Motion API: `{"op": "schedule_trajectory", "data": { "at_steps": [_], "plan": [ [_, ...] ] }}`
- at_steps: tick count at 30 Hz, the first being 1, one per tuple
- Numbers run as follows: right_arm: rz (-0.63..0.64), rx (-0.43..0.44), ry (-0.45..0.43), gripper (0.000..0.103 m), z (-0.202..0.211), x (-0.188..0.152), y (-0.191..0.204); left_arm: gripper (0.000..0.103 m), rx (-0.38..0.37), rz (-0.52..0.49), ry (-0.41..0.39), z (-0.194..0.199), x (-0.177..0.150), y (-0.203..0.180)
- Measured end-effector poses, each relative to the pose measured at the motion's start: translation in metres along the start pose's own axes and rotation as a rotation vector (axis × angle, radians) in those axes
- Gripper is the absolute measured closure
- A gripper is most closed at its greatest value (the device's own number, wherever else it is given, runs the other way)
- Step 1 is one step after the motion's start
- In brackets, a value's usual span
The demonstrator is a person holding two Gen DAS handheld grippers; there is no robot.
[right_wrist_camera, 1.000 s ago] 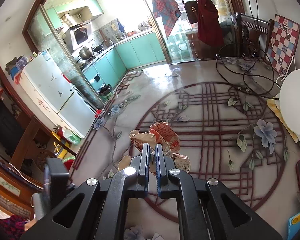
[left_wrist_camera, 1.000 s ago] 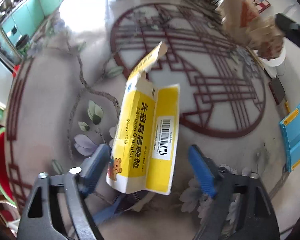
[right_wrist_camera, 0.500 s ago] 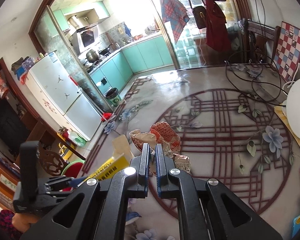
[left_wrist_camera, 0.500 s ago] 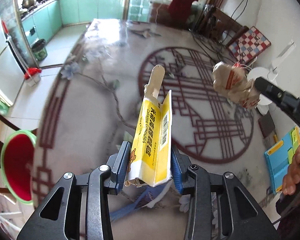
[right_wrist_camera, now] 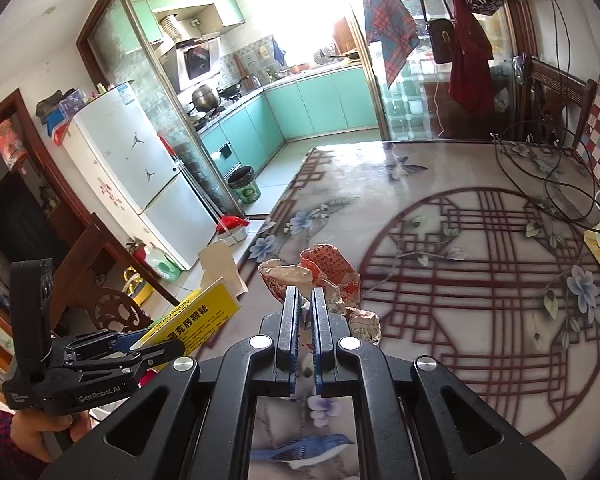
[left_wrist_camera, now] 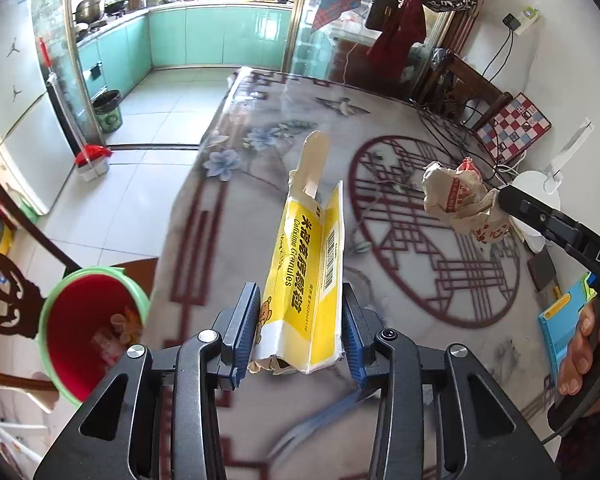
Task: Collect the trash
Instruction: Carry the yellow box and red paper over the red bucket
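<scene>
Where yellow box [left_wrist_camera: 308,276] reads "Cefixime Granules", left gripper [left_wrist_camera: 300,320] clamps it.

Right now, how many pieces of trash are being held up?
2. A yellow box is in the left claw, and a crumpled wrapper is in the right claw. More may lie out of view.
</scene>
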State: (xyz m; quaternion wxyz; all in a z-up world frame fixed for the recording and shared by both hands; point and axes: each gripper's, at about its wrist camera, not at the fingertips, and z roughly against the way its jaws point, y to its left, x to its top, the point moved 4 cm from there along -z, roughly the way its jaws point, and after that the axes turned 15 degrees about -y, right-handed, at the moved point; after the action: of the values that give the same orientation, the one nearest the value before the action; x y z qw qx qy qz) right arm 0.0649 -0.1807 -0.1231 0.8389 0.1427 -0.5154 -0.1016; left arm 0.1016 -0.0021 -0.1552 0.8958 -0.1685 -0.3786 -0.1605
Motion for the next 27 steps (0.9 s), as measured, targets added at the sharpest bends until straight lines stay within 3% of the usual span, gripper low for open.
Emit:
{"op": "schedule_trajectory", "data": {
  "at_steps": [14, 27],
  "plan": [
    [0.04, 0.044, 0.034, 0.099, -0.044, -0.027, 0.123, 0.065, 0.037, 0.048, 0.005, 0.022, -0.009, 0.104],
    [0.089, 0.134, 0.088, 0.099, -0.091, -0.042, 0.204, 0.064, 0.123, 0.122, 0.026, 0.024, -0.021, 0.189]
  ]
}}
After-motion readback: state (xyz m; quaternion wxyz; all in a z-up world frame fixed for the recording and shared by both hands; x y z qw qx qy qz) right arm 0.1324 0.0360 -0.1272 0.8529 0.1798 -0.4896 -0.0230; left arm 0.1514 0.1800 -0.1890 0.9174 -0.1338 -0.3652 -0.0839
